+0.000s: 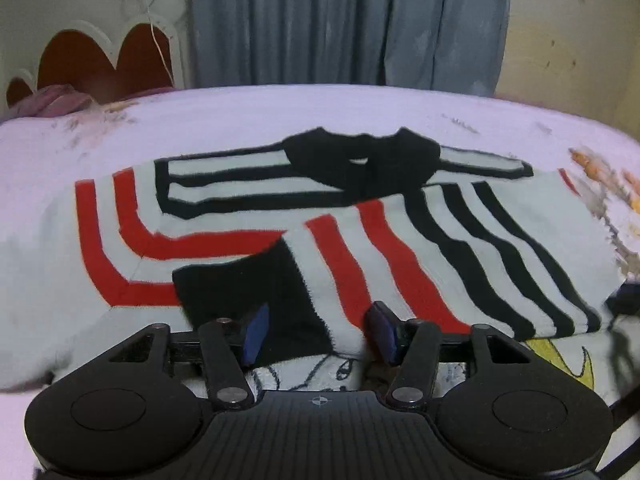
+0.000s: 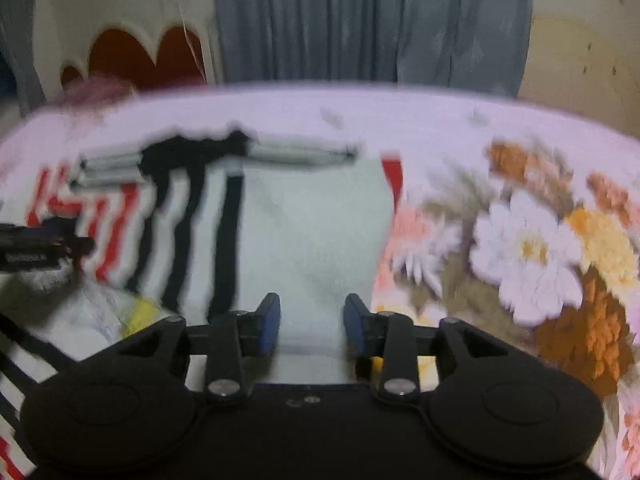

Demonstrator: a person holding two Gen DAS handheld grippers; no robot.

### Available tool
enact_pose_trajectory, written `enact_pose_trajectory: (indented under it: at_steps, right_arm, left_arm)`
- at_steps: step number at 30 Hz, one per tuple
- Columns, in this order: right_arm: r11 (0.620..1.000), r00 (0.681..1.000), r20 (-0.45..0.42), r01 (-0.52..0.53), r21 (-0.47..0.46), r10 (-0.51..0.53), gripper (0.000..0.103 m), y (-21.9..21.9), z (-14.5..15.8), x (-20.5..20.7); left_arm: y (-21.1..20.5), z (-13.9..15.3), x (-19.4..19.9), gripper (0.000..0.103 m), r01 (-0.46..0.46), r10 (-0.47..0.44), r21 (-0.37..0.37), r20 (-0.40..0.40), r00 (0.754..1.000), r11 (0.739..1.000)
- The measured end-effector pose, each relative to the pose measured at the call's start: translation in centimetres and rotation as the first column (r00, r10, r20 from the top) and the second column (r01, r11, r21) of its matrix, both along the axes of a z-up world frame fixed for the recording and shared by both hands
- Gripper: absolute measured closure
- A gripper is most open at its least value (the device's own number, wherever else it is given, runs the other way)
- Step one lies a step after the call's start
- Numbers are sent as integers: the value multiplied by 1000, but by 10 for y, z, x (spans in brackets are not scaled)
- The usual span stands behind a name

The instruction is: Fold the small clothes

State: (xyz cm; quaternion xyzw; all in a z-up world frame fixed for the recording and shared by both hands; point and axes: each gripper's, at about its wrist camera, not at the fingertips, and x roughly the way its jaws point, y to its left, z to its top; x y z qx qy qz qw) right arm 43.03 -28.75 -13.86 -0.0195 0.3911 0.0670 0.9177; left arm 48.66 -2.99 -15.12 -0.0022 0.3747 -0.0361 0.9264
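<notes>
Both grippers are released, jaws apart: my left gripper (image 1: 318, 330) straddles the black cuff (image 1: 248, 292) of the striped sweater (image 1: 360, 232), my right gripper (image 2: 312, 322) straddles its white hem edge (image 2: 312, 240). Ahead it lies flat on the bed (image 1: 280, 112), collar farthest. I judge a fold is starting; next, pinch the near edge. Motion blur smears the right view.

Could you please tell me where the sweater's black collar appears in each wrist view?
Left wrist: collar sits centre, upper-middle, at the sweater's far edge.
Right wrist: collar sits upper left, blurred.
Shared landmark: the blue curtain behind the bed.
</notes>
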Motion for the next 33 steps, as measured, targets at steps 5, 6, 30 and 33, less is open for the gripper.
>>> enact_pose_trajectory:
  at_steps: [5,6,30,33]
  right_arm:
    - [1000,1000,10,-18,-1,18,67,-2,4,3]
    - [999,999,-6,-36,-23,36,67,0,-4,6]
    - [1000,994,108,15,22,-17,64,12,24,67]
    - [1000,992,123,7,15,-9,63,15,17,92]
  left_arm:
    - [6,5,-13,46,-52,52,27,-9,999,998]
    - [8,6,-18,46,-60,60,11,-2,998,998]
    - [-21,24,23,46,13,-13,11,27,1000,1000]
    - [-32,15,43,46,61,-61,27,16,998,998]
